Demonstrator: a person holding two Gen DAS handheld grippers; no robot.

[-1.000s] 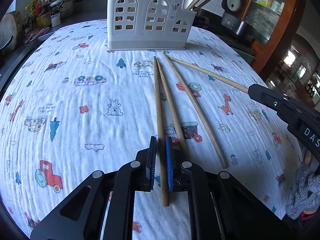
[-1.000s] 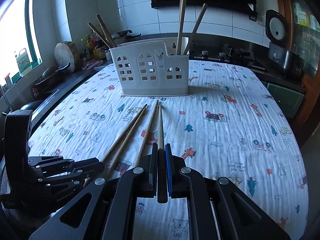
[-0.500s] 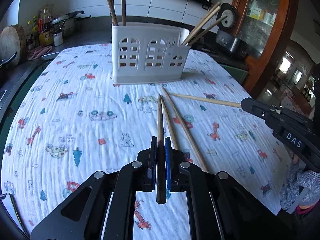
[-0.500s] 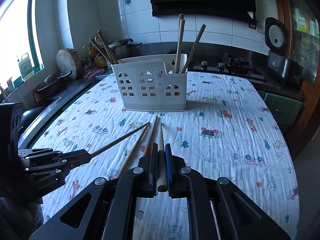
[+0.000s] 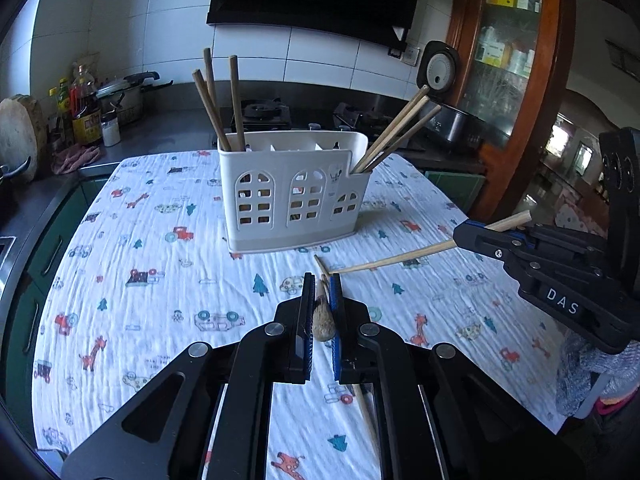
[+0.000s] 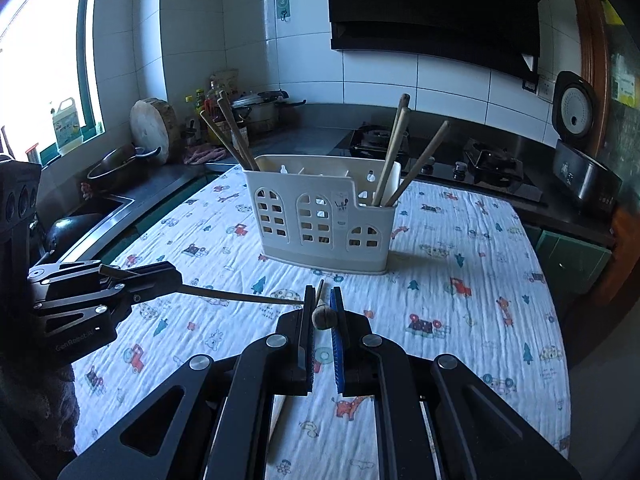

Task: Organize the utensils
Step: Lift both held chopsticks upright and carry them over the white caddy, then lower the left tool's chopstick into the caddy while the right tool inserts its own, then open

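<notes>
We clamp one chopstick point(image 5: 323, 316) in our left gripper point(image 5: 321, 312) and one chopstick point(image 6: 322, 314) in our right gripper point(image 6: 322, 316), both above the desk point(image 5: 152, 300); the holder point(image 5: 294, 188) carries six, perhaps.

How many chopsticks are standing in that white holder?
6. Three chopsticks stand in the white holder's left end compartment; three more lean out of its right end. Anything shorter inside could be hidden by the wall.
</notes>
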